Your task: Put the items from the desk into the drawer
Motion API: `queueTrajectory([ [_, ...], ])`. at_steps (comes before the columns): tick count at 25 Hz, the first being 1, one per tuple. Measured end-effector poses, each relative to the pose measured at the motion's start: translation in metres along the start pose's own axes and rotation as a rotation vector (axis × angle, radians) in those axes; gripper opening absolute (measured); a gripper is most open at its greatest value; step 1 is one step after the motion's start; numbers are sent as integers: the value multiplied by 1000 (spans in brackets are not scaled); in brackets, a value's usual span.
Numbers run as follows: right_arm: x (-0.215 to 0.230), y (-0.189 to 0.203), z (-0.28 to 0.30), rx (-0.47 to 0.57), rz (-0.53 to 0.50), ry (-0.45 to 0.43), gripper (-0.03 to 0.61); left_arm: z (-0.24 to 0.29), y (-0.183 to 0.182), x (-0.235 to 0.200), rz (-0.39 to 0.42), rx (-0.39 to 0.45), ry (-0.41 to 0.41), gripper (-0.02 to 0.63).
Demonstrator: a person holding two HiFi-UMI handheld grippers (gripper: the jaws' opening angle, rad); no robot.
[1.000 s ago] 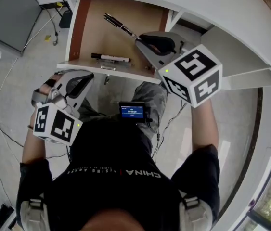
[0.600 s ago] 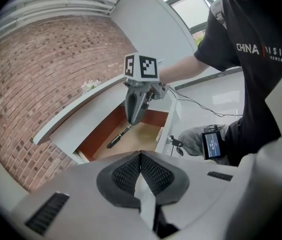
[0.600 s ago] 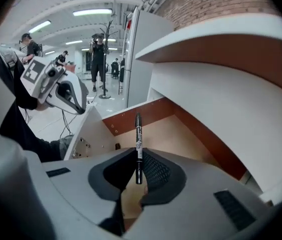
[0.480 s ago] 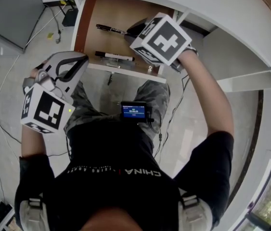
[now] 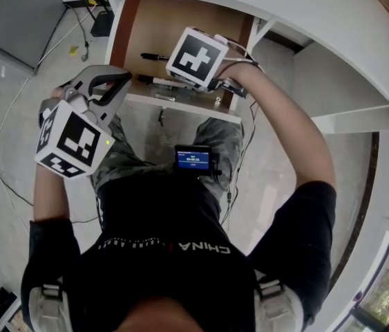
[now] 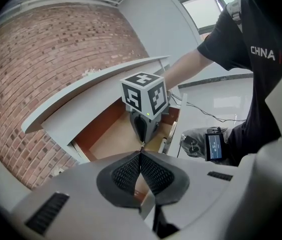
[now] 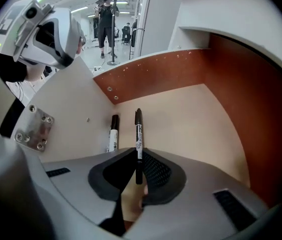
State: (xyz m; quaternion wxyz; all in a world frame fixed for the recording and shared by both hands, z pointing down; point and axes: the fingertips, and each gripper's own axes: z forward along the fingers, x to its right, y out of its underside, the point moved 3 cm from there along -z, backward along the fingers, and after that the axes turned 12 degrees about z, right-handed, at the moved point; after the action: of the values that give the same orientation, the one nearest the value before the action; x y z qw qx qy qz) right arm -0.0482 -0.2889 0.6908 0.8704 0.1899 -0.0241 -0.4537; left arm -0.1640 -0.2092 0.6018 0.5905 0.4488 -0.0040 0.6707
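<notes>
Drawer (image 5: 146, 26) is open under the white curved desk top (image 5: 305, 9), w/ pale tan btm and red-brown side walls. One white-bodied marker (image 7: 113, 136) w/ black cap lies flat on the btm, just beside the front panel and approx. parallel to it. Black pen (image 7: 138, 129) sits over the btm near the marker, apart from it, clamped in the right gripper (image 7: 137, 156); can't tell if it touches the btm.

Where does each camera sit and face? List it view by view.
Head view: on the head, looking steeply down at the drawer; torso, both arms show.
Left gripper view: on the left gripper, facing the drawer from outside; its shut jaws show.
Right gripper view: on the right gripper, inside the drawer; jaws hold a pen.
All three show the drawer.
</notes>
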Motion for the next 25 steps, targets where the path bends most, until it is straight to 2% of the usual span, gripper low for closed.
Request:
queueTrajectory([
  [8, -2, 7, 22, -82, -16, -10, 48, 10, 3, -2, -24, 7, 15, 12],
  [15, 0, 5, 24, -91, -18, -19, 48, 14, 3, -5, -55, 17, 19, 12],
  [25, 0, 5, 24, -93, -26, -23, 48, 15, 4, -7, -51, 13, 24, 12],
])
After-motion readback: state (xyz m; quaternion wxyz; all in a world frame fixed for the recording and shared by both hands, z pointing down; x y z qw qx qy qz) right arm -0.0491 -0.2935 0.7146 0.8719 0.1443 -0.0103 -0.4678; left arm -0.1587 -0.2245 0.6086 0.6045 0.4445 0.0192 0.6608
